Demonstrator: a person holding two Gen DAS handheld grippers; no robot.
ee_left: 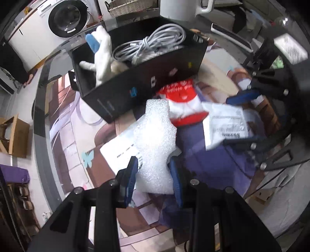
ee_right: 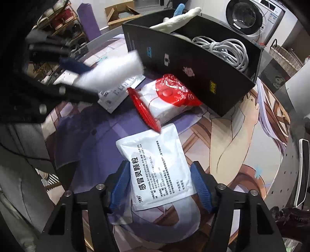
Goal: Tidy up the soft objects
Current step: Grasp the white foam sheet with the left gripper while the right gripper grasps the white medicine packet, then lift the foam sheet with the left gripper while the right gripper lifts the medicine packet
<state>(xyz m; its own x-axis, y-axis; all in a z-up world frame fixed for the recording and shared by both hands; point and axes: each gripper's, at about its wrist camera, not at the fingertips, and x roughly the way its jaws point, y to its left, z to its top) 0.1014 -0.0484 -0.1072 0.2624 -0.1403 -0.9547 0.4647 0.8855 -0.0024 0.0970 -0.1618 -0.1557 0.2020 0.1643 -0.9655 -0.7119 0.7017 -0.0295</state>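
Left gripper [ee_left: 154, 175] was clamped on the white bubbly foam piece [ee_left: 155, 139] near the black cardboard box [ee_left: 139, 81]; right gripper [ee_right: 161, 186] straddled the white printed sachet [ee_right: 157, 166] on the worktop, pads apart — squeeze centrally, lift gently.

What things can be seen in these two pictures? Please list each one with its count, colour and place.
foam piece: one, white, between the left gripper's pads
sachet: one, white with black print, on the mat, between the right gripper's fingers
wipes pack: one, red and white, on the mat beside the box
flat packet: one, white, on the mat under the foam piece
box: one, black, open, on the mat
cable: one coil, grey, inside the box
plush toy: one, white with blue, sticking out of the box
mat: one, printed, purple and tan, on the table
washing machine: one, white, background
left gripper: shut on the foam piece
right gripper: around the sachet; contact unclear
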